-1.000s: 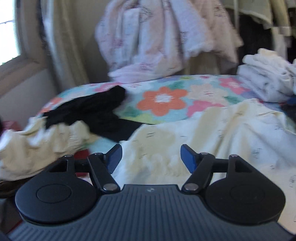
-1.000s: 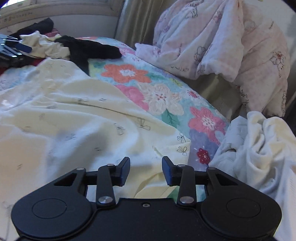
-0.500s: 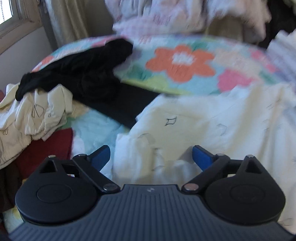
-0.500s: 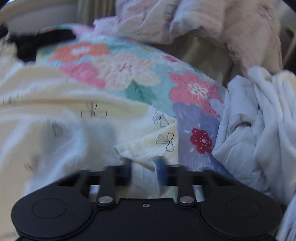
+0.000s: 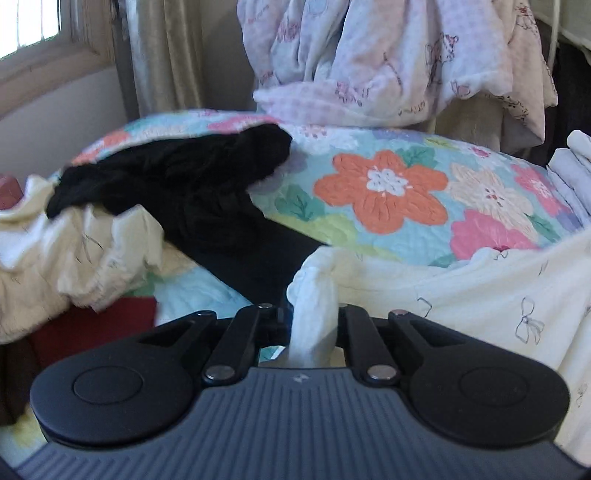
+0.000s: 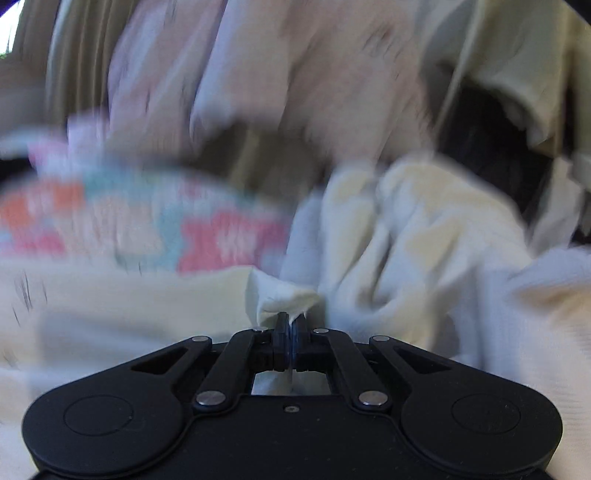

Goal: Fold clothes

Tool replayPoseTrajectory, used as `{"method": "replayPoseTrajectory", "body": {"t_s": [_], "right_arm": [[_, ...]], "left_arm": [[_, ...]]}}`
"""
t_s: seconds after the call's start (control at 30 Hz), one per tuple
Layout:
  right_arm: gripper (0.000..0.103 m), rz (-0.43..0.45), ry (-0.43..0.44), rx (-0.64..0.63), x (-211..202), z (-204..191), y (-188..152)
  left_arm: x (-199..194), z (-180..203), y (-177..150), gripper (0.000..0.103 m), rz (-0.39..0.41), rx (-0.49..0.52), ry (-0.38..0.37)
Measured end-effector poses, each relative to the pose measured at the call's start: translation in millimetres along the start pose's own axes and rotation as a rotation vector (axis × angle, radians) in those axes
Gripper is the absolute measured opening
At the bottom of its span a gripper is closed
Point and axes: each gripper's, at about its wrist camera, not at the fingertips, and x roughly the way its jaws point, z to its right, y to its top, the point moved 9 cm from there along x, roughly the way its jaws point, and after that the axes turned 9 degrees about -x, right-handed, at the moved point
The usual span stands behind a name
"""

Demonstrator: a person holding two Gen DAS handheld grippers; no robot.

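A pale yellow garment with small bow prints (image 5: 480,295) lies spread on the floral bedspread (image 5: 388,184). My left gripper (image 5: 312,317) is shut on a bunched corner of this garment, which sticks up between the fingers. In the blurred right wrist view, my right gripper (image 6: 290,328) is shut on another corner of the same pale yellow garment (image 6: 147,295), with a fold of cloth (image 6: 280,299) rising above the closed jaws.
A black garment (image 5: 192,184) and a crumpled cream garment (image 5: 74,258) lie at the left. A pink-white quilt (image 5: 388,55) hangs behind the bed. A heap of white and cream clothes (image 6: 424,240) lies at the right. A window (image 5: 33,26) is at far left.
Both grippers were open above the yellow garment; they have dropped onto its edge and closed on its corners. The right wrist view has swung upward and is blurred by motion.
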Motion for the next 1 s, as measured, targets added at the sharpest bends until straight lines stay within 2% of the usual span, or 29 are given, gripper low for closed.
{"method": "replayPoseTrajectory", "body": {"t_s": [0.03, 0.07, 0.1, 0.17, 0.2, 0.23, 0.3, 0.33, 0.4, 0.43, 0.5, 0.53, 0.67, 0.7, 0.83, 0.97, 1.0], "right_arm": [[0.001, -0.019, 0.005, 0.023, 10.4, -2.5, -5.0], [0.002, -0.044, 0.049, 0.06, 18.4, -6.9, -9.8], [0.012, -0.066, 0.092, 0.098, 24.5, -11.1, -13.9], [0.023, -0.062, 0.178, 0.182, 16.3, -16.9, -15.4], [0.038, -0.058, 0.21, 0.216, 10.8, -19.5, -15.4], [0.047, -0.052, 0.18, 0.2, -1.9, -20.9, -12.6], [0.051, -0.028, 0.135, 0.203, -30.0, -24.1, -3.4], [0.051, -0.007, 0.168, 0.22, -44.2, -29.3, 4.0], [0.054, 0.041, 0.323, 0.307, -69.7, -47.8, 22.0], [0.056, 0.051, 0.432, 0.359, -79.3, -62.3, 30.9], [0.056, 0.055, 0.66, 0.433, -96.3, -96.9, 44.3], [0.056, 0.052, 0.736, 0.466, -102.0, -113.1, 48.1], [0.056, 0.026, 1.011, 0.537, -121.4, -170.4, 50.8], [0.056, 0.035, 1.036, 0.509, -125.0, -179.6, 50.2], [0.057, 0.038, 1.006, 0.45, -120.5, -202.0, 36.3], [0.057, -0.007, 1.049, 0.365, -117.1, -240.6, 16.4], [0.057, -0.019, 1.055, 0.339, -118.1, -249.3, 12.5]], "left_arm": [[3.4, -0.2, -2.7, 0.009, -0.019, -0.017, -0.017], [5.6, 0.0, -5.6, 0.009, -0.034, -0.039, -0.042], [6.0, 0.4, -8.1, 0.009, -0.042, -0.065, -0.07], [1.7, 2.7, -10.8, 0.008, -0.023, -0.077, -0.093], [-1.3, 6.4, -10.8, 0.008, 0.0, -0.059, -0.101], [-6.0, 10.9, -10.8, 0.008, 0.025, -0.041, -0.113], [-21.7, 19.9, -16.0, 0.007, 0.049, -0.04, -0.154], [-31.1, 25.9, -20.3, 0.007, 0.054, -0.054, -0.197], [-53.8, 41.0, -29.3, 0.007, 0.072, -0.083, -0.316], [-65.9, 50.4, -34.3, 0.007, 0.076, -0.093, -0.387], [-86.9, 78.3, -48.2, 0.008, 0.035, -0.053, -0.529], [-93.0, 91.2, -55.8, 0.008, 0.01, -0.012, -0.555], [-102.5, 136.2, -107.5, 0.009, -0.124, 0.188, -0.545], [-103.2, 143.8, -121.3, 0.01, -0.157, 0.233, -0.533], [-104.3, 152.0, -159.7, 0.01, -0.226, 0.339, -0.473], [-105.7, 148.2, -163.9, 0.01, -0.234, 0.31, -0.439], [-107.0, 147.3, -162.9, 0.015, -0.235, 0.297, -0.435]]}}
